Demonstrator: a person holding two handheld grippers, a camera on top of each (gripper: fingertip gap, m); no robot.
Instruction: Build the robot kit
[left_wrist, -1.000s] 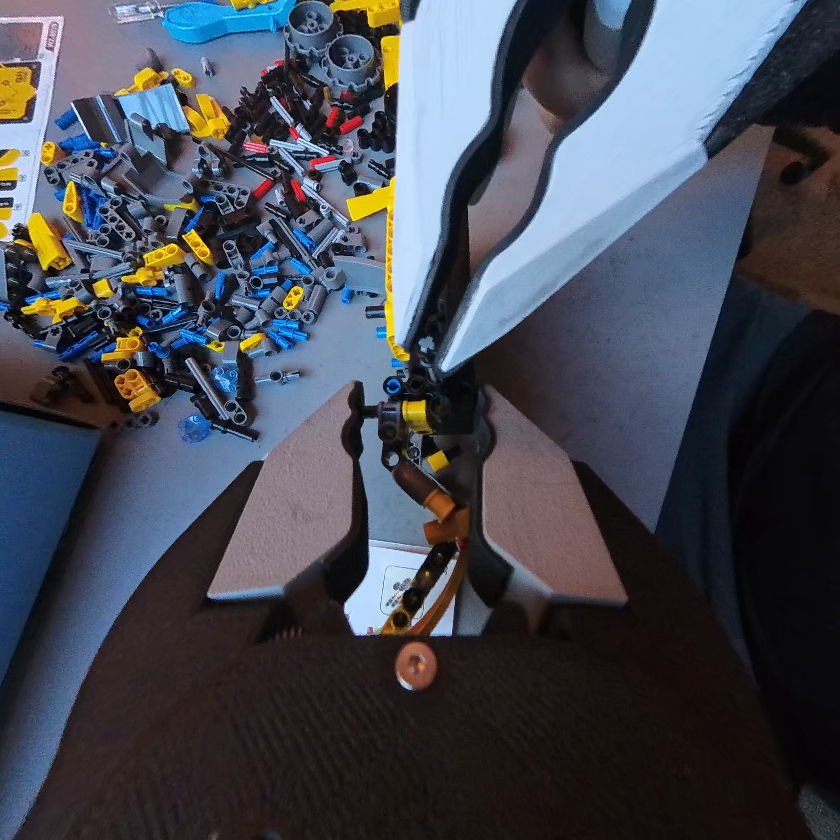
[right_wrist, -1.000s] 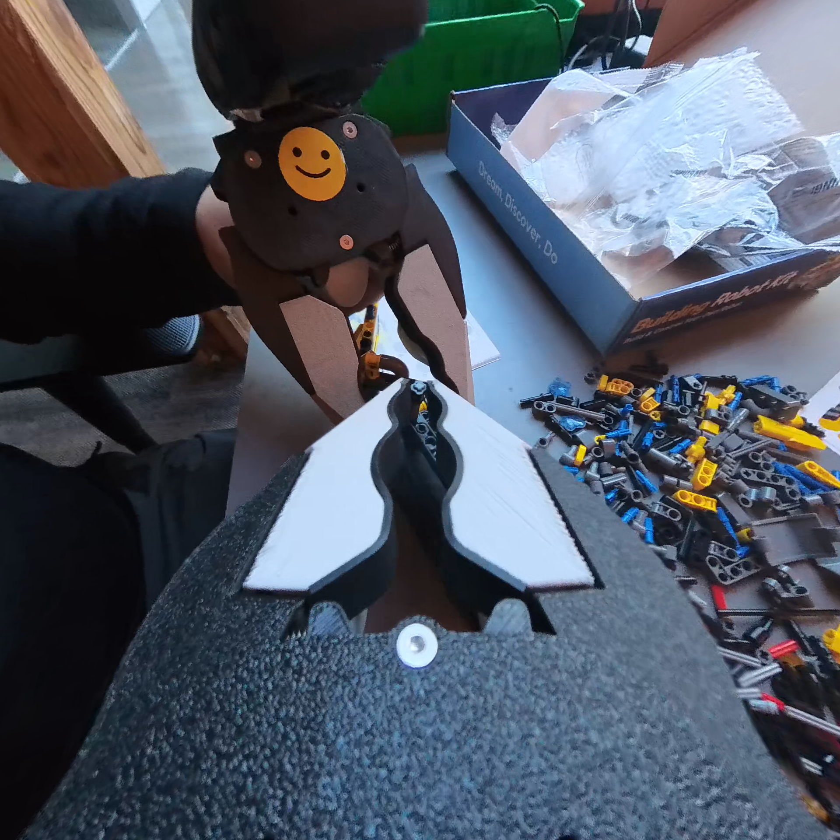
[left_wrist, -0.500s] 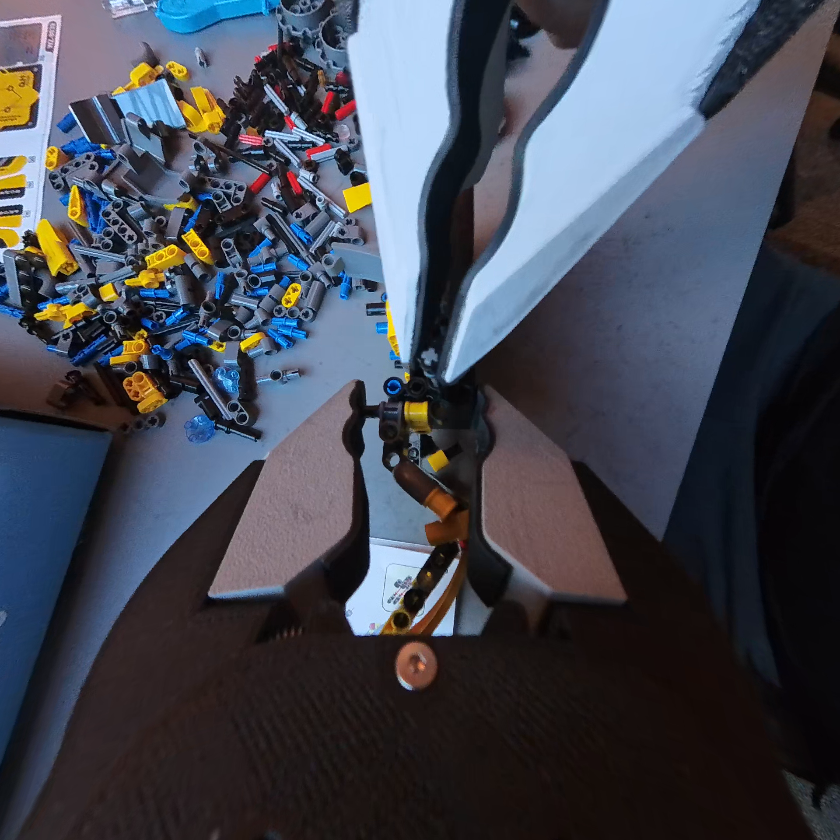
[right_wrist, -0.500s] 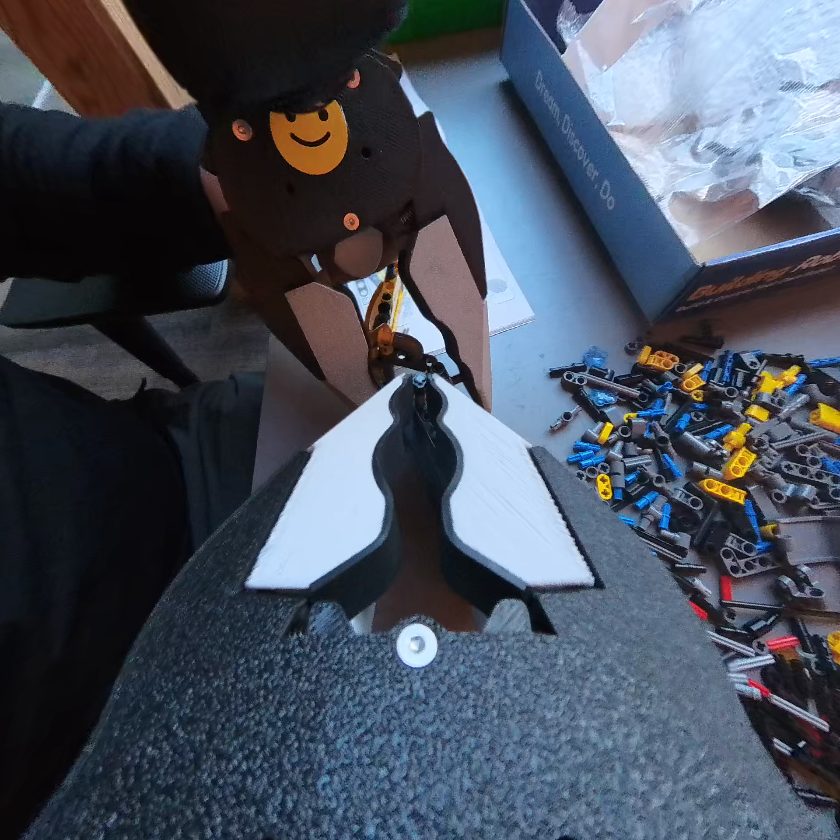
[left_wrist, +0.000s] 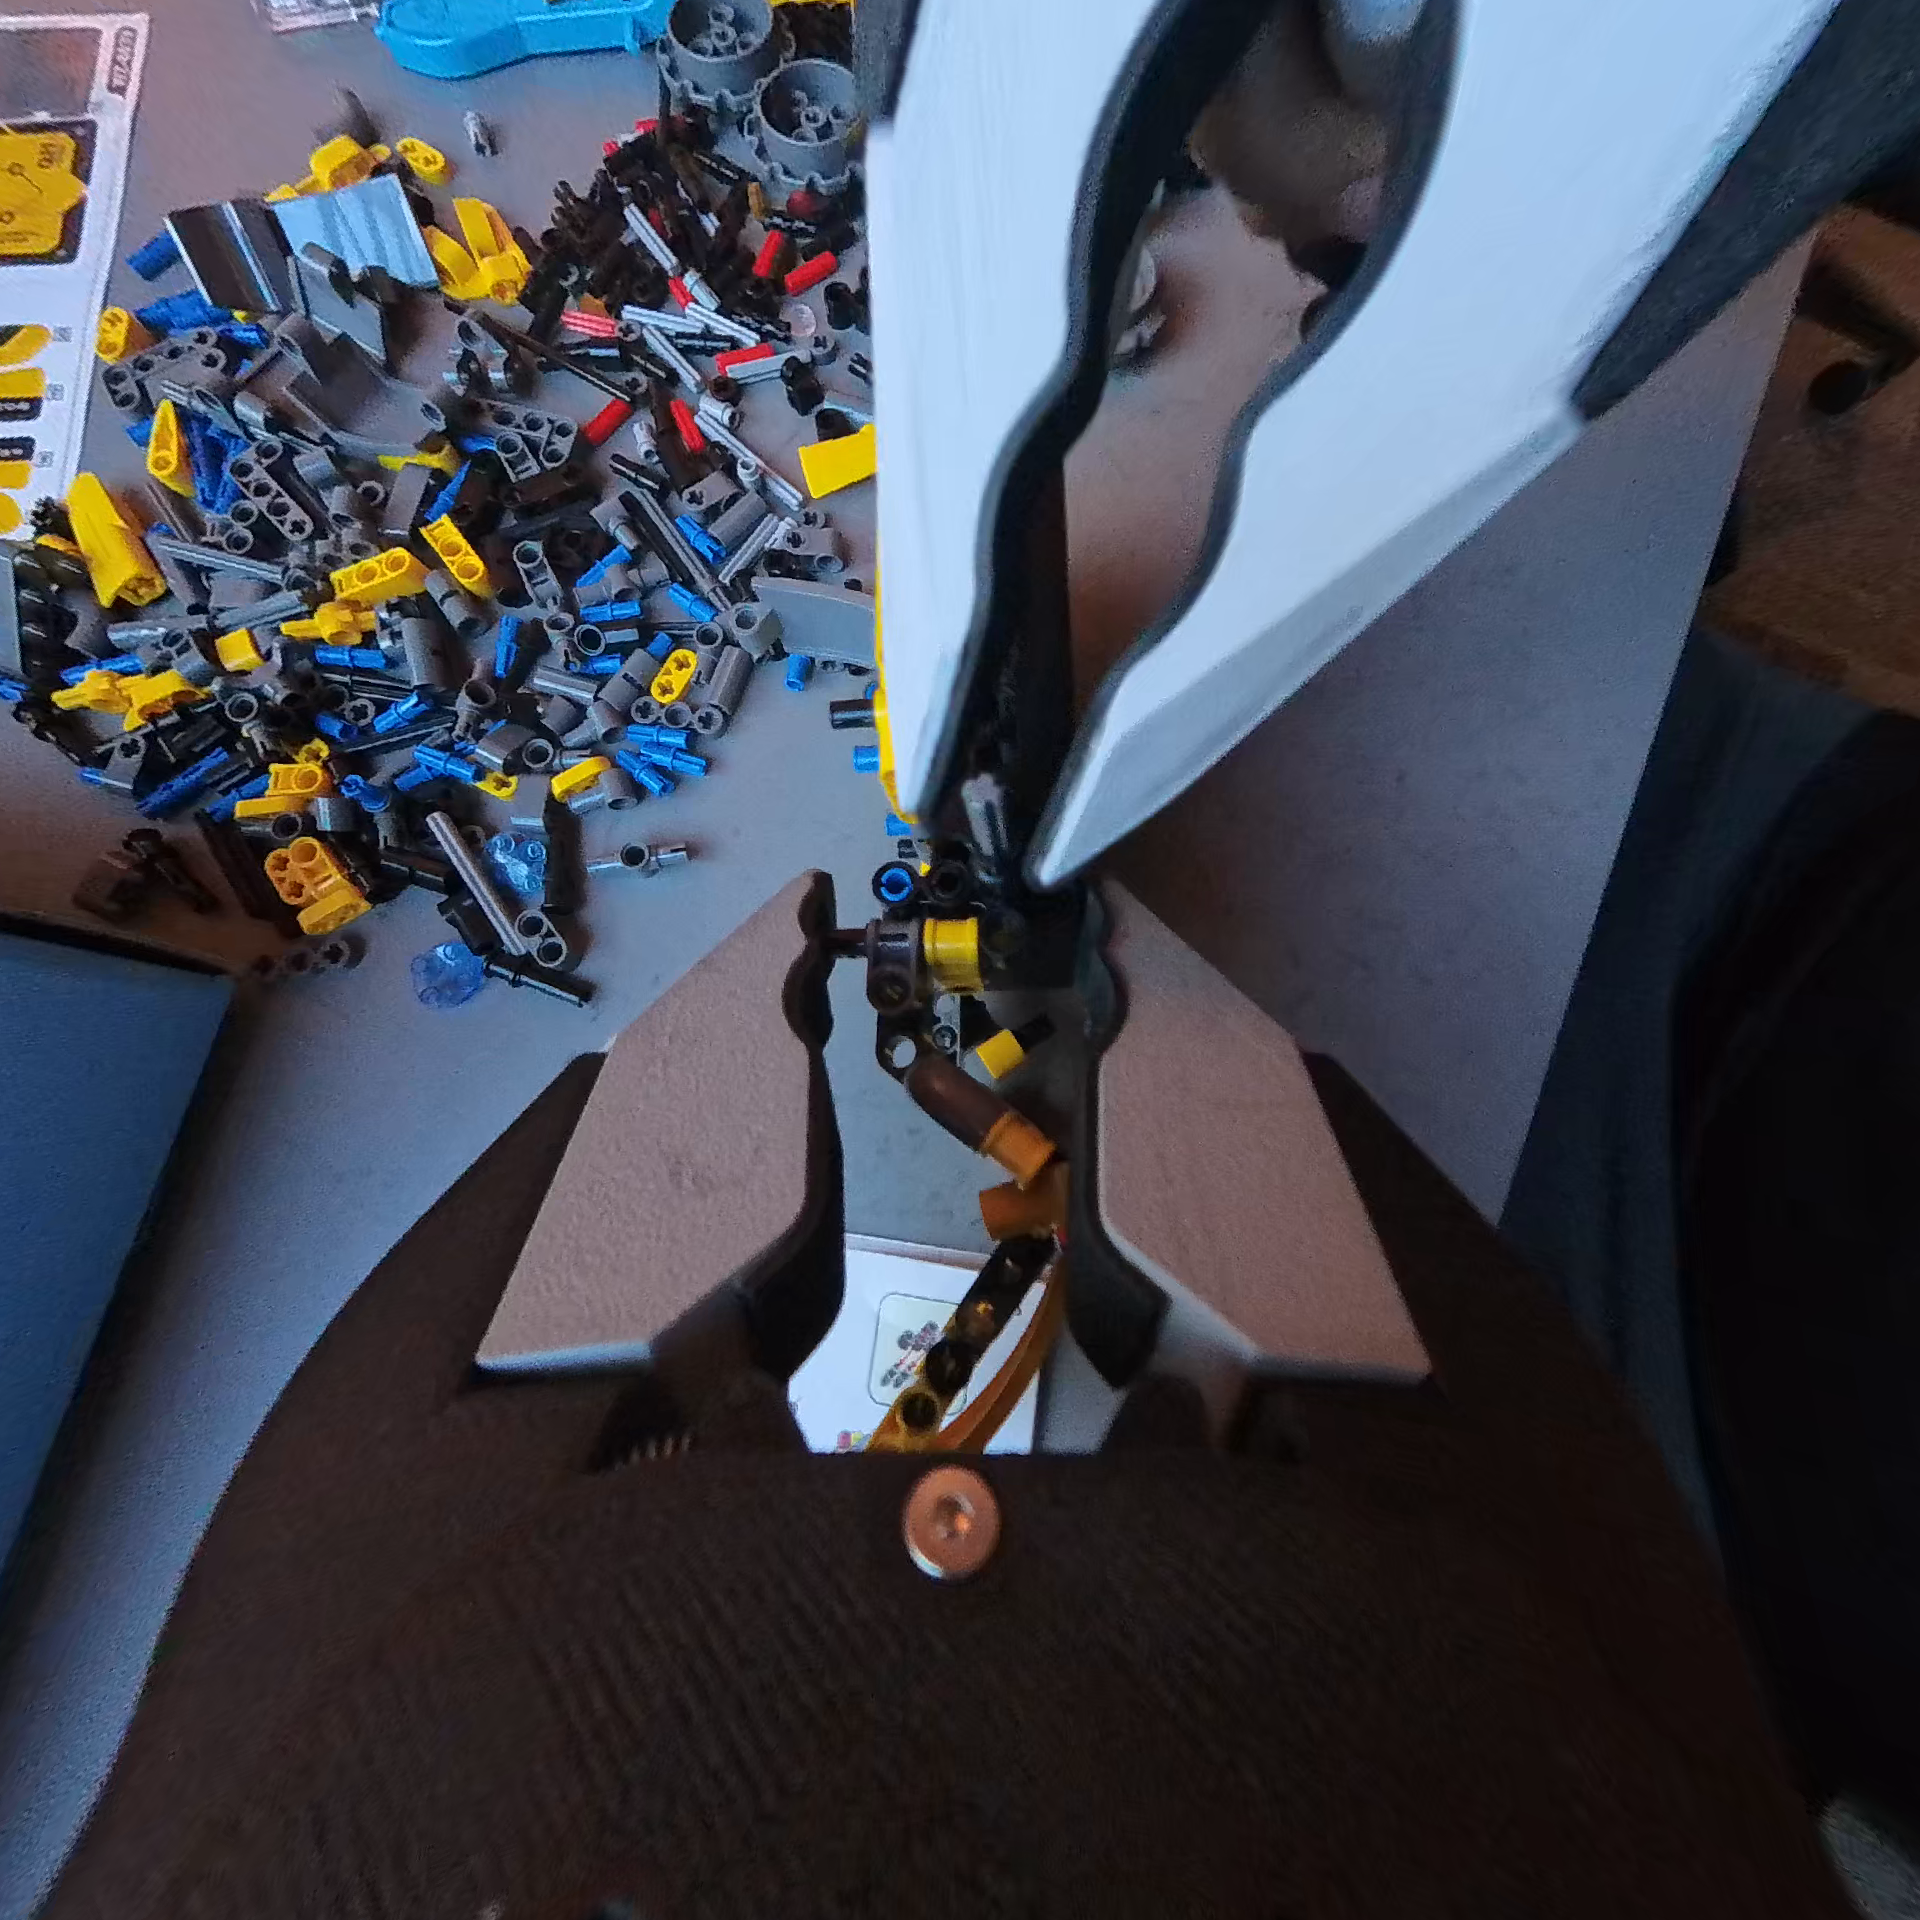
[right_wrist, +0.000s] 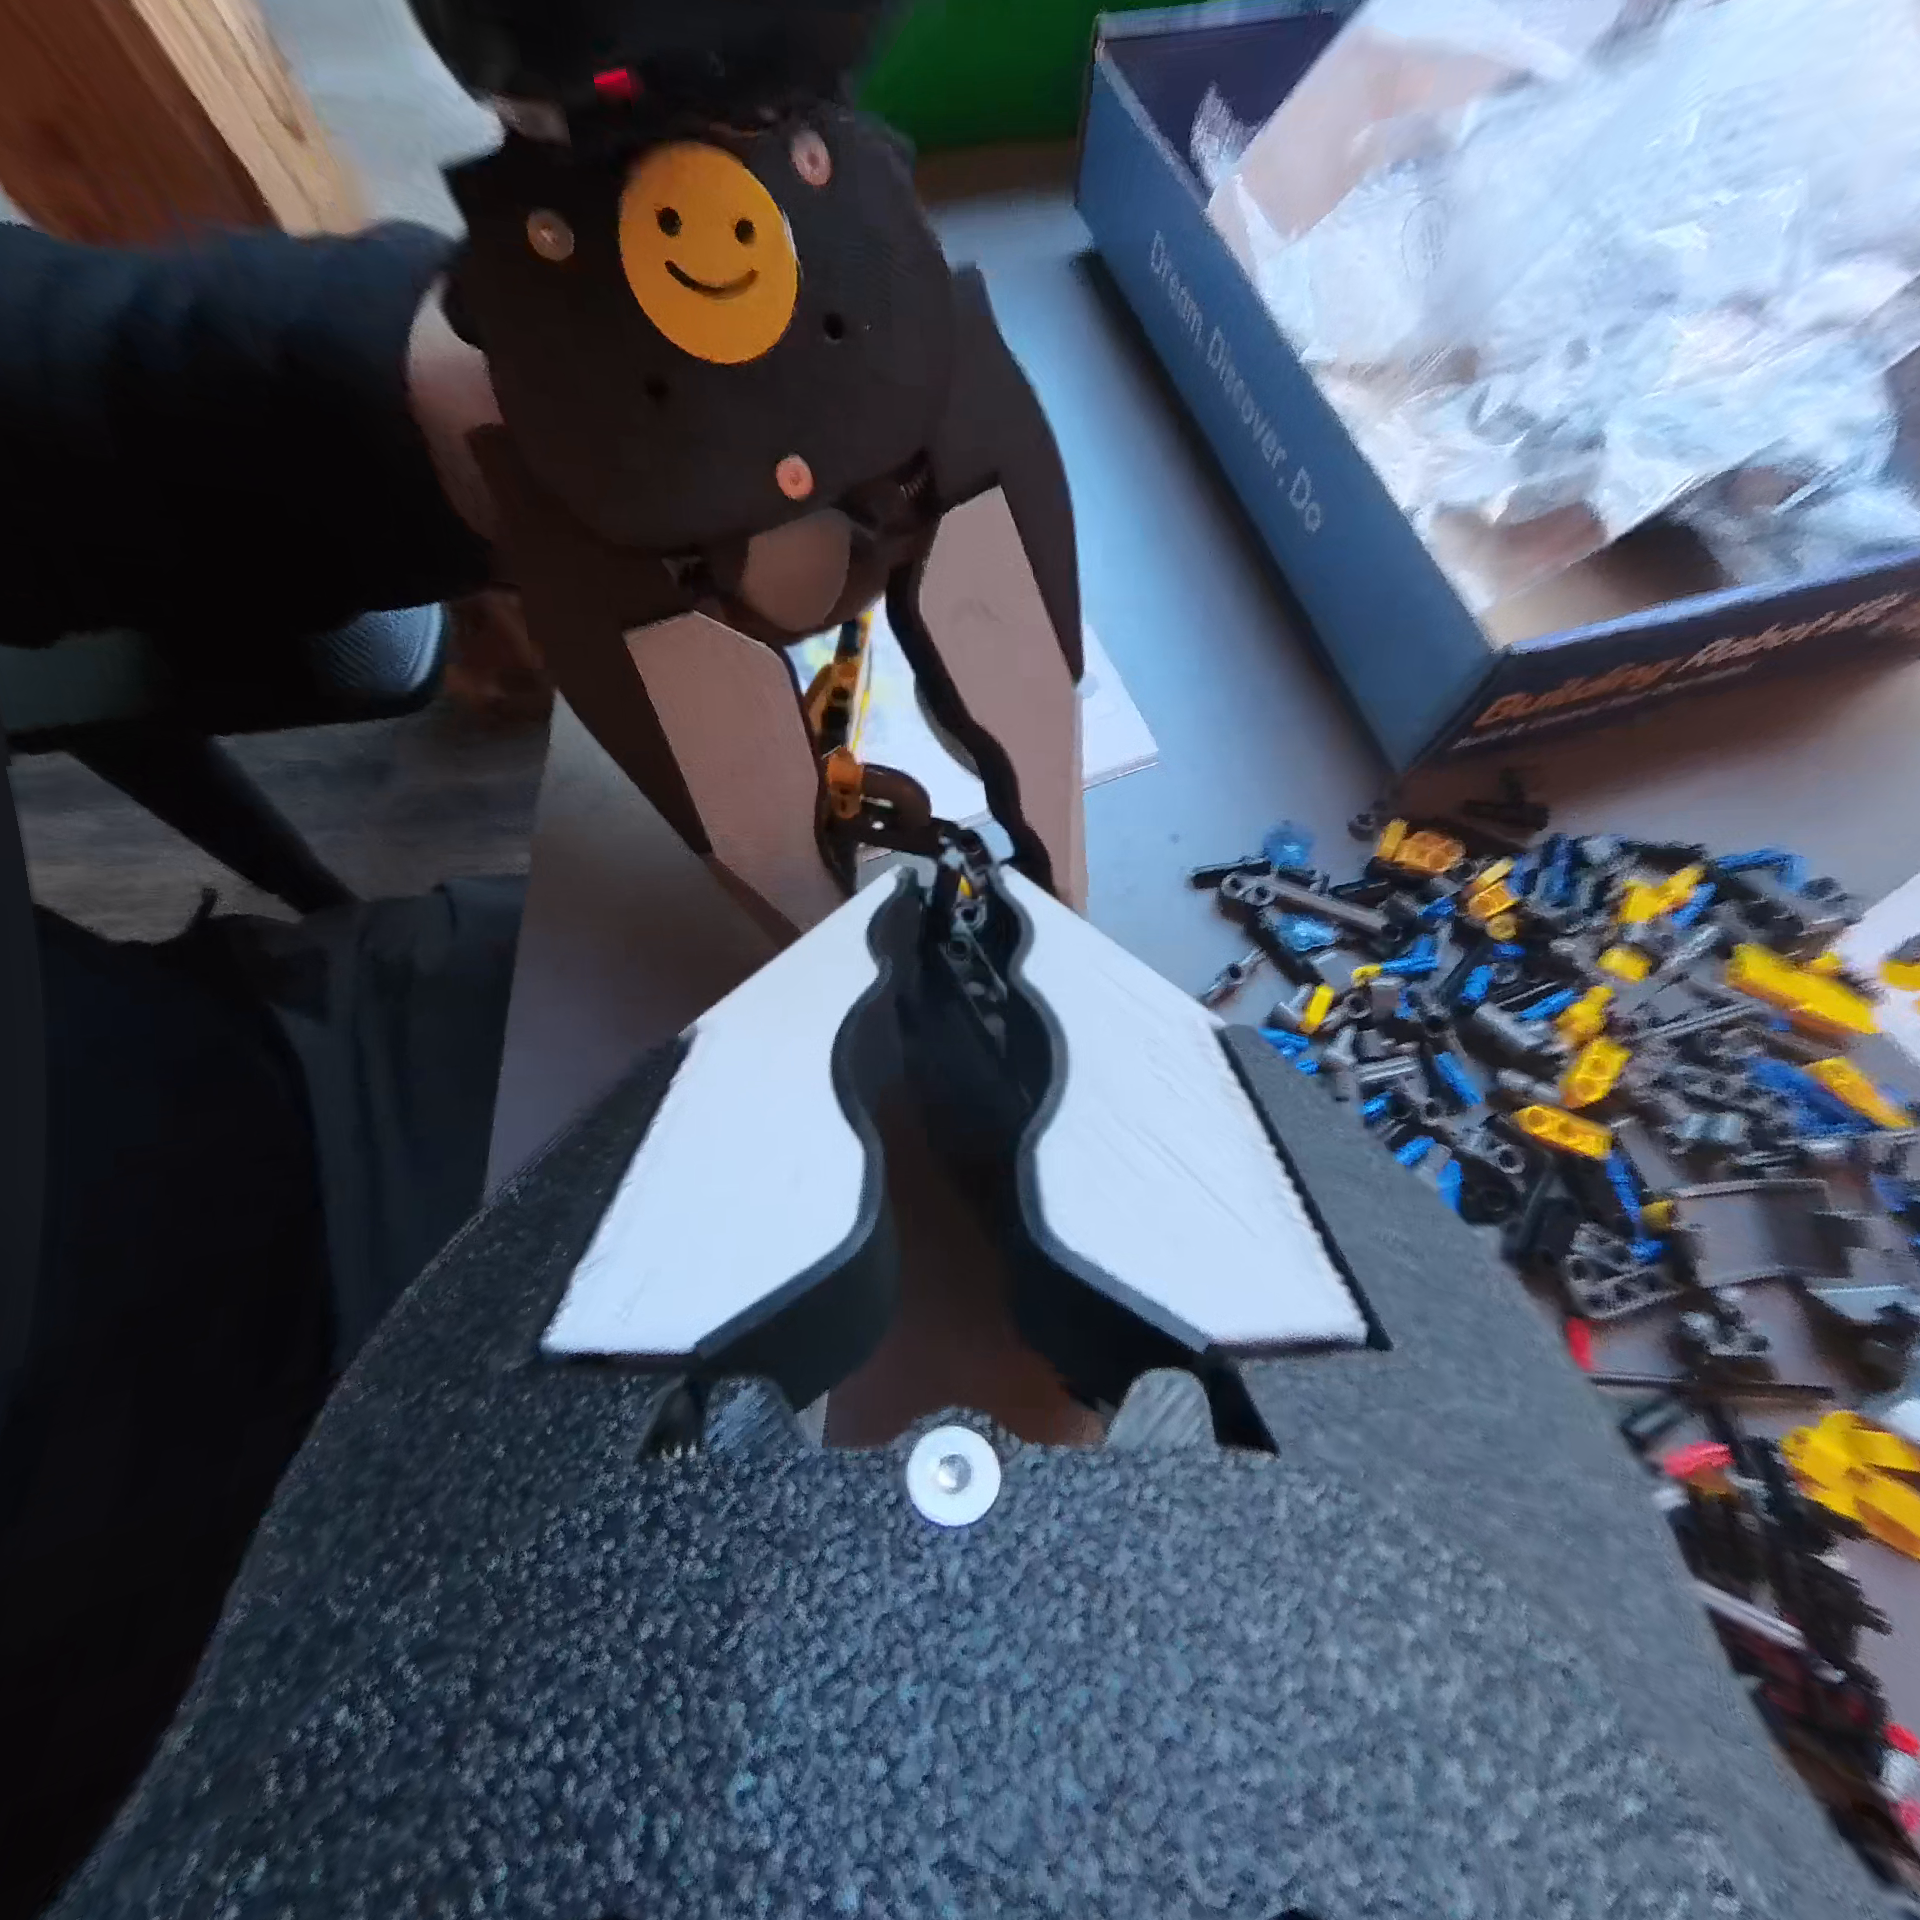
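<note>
While both clamp one small brick assembly (left_wrist: 940, 961), left hand-held gripper (left_wrist: 961, 935) meeting right hand-held gripper (right_wrist: 951, 883), only the right view shows the blue box (right_wrist: 1299, 468).

We see glossy plastic building pieces (left_wrist: 436, 582) on the matt grey table (left_wrist: 1403, 831), crinkled clear plastic bags (right_wrist: 1558, 260) in a cardboard box (right_wrist: 1299, 468), and a rough, grainy black gripper body (right_wrist: 935, 1662) with a shiny metal screw (right_wrist: 953, 1475).
</note>
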